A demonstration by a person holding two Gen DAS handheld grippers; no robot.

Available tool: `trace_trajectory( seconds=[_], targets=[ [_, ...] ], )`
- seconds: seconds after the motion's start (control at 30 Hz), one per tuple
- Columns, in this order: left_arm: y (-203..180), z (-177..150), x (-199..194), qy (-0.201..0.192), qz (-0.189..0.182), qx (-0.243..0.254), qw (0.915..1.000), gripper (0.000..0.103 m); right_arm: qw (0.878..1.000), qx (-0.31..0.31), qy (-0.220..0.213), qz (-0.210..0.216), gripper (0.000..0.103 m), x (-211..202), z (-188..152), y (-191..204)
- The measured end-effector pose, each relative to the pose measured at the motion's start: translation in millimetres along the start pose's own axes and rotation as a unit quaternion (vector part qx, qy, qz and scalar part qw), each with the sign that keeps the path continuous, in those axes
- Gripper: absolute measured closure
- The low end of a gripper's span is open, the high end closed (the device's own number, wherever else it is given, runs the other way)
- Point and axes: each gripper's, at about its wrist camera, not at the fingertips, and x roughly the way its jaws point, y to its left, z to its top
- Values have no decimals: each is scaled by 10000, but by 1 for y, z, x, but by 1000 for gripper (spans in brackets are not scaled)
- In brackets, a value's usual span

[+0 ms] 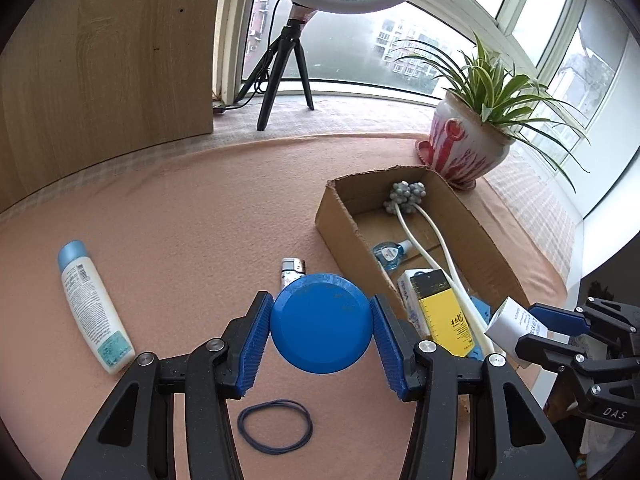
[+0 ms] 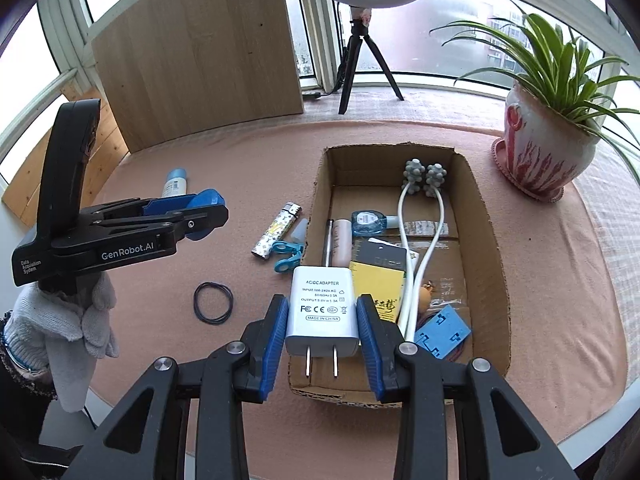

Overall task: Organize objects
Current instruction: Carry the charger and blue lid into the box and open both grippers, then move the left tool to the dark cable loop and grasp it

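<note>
Cardboard box (image 2: 490,248) sits open on the pink-covered worktop (image 2: 248,168), just beside one potted spider plant (image 2: 548,120). Inside: one white two-headed massager (image 2: 424,178), one yellow packet (image 2: 378,280), one blue block (image 2: 442,334), one small blue bottle (image 2: 370,222). Left gripper (image 1: 322,324) clamps one blue round lid (image 1: 322,322). Right gripper (image 2: 322,320) clamps one white AC/DC adapter (image 2: 322,312) over the box's near-left corner. On the worktop: one lotion bottle (image 1: 94,304), one lighter (image 2: 276,236), one hair band (image 2: 213,303), one blue clip (image 2: 286,258).
</note>
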Motion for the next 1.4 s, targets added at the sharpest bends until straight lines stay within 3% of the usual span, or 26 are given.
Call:
trace_trajectory(
  seconds=[0.3, 0.63, 0.7, 0.73, 0.77, 0.83, 0.87, 1.1, 1.4],
  targets=[
    [-52, 20, 34, 47, -128, 240, 9996, 49, 9994, 288, 33, -177, 71, -2, -8, -46],
    [-69, 38, 66, 91, -135, 181, 9997, 49, 9992, 344, 80, -161, 71, 2, -11, -70],
    [-70, 41, 68, 80, -179, 116, 9997, 41, 9994, 325, 69, -102, 71, 2, -10, -71],
    [-71, 41, 67, 57, -186, 78, 9998, 28, 9995, 304, 60, -59, 71, 2, -10, -72],
    [-71, 42, 66, 9, -196, 55, 9998, 23, 9996, 283, 75, -19, 69, 2, -10, -72],
    [-72, 43, 64, -51, -214, 76, 9997, 23, 9995, 287, 43, -79, 47, 1, -9, -72],
    [-72, 42, 63, -56, -185, 83, 9998, 23, 9995, 286, -16, -102, 43, 0, -9, -72],
    [-55, 36, 55, -18, -73, -41, 10000, 23, 9987, 505, -25, 53, 41, -1, -7, -77],
    [7, 11, 22, 25, 220, -404, 9989, 24, 9971, 752, -73, 109, 41, -7, -11, -76]
  ],
)
